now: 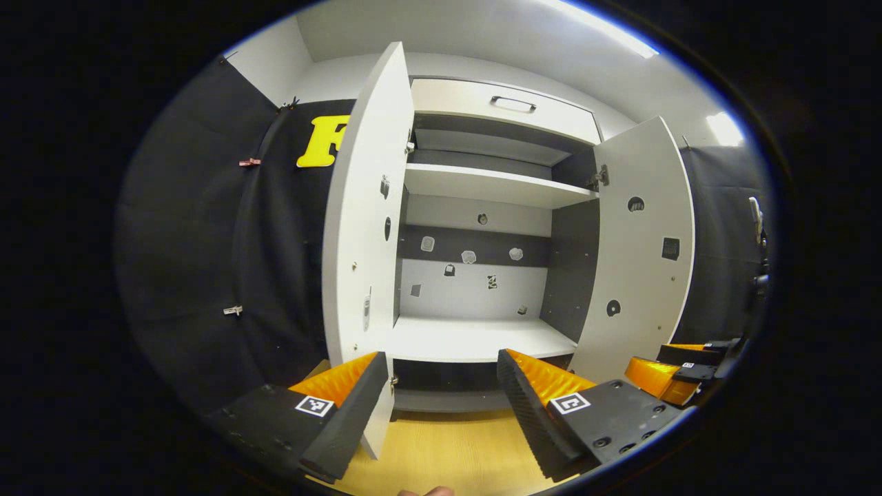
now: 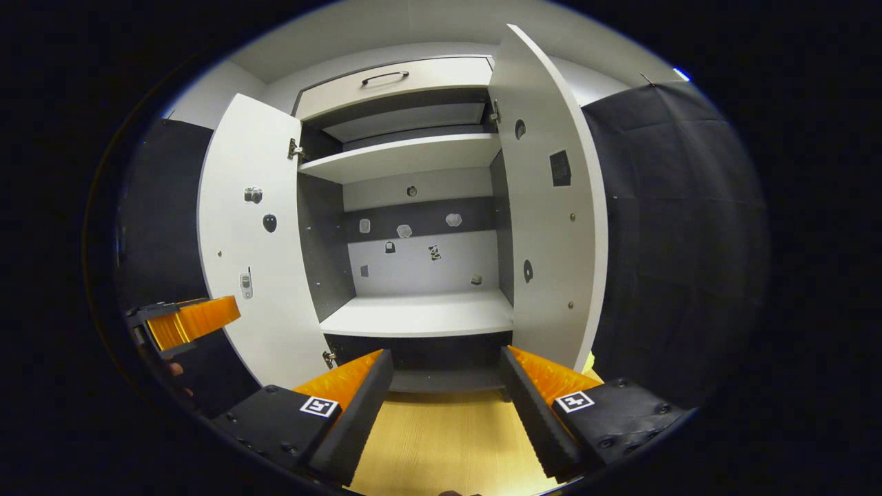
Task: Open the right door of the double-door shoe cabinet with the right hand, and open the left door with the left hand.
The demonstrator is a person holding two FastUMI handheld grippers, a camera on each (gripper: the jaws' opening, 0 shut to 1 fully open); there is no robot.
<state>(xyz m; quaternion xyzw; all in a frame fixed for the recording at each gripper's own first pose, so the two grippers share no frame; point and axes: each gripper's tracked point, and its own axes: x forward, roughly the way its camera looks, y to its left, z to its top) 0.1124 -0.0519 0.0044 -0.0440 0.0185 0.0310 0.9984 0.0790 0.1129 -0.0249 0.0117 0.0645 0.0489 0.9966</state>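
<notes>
Your shoe cabinet (image 1: 482, 186) stands straight ahead of both grippers with both doors swung wide. In the left gripper view the left door (image 1: 365, 207) is turned nearly edge-on to you, and the right door (image 1: 641, 255) angles outward, showing its inner face. In the right gripper view it is the reverse: the right door (image 2: 551, 207) is close and steep, the left door (image 2: 251, 241) spread flat towards you.

Inside, you see an upper shelf (image 1: 489, 186) and a lower shelf (image 1: 475, 337), both bare. The back panel (image 1: 475, 275) carries several small stickers or marks, too small to make out. Above the doors sits a drawer front with a handle (image 1: 513, 104), closed.

Your left gripper (image 1: 441, 386) floats in front of the cabinet's base with its fingers spread apart and nothing between them; the near bottom edge of the left door lies just beside its left finger. Your right gripper (image 2: 448, 386) is likewise spread wide and holds nothing, aimed at the lower opening above the wooden floor (image 2: 441, 427).

Each gripper also catches the other at its edge: the right one low on the right in the left gripper view (image 1: 679, 375), the left one low on the left in the right gripper view (image 2: 182, 320), both partly cut off. A sliver of your hand (image 1: 427, 491) peeks at the bottom edge
</notes>
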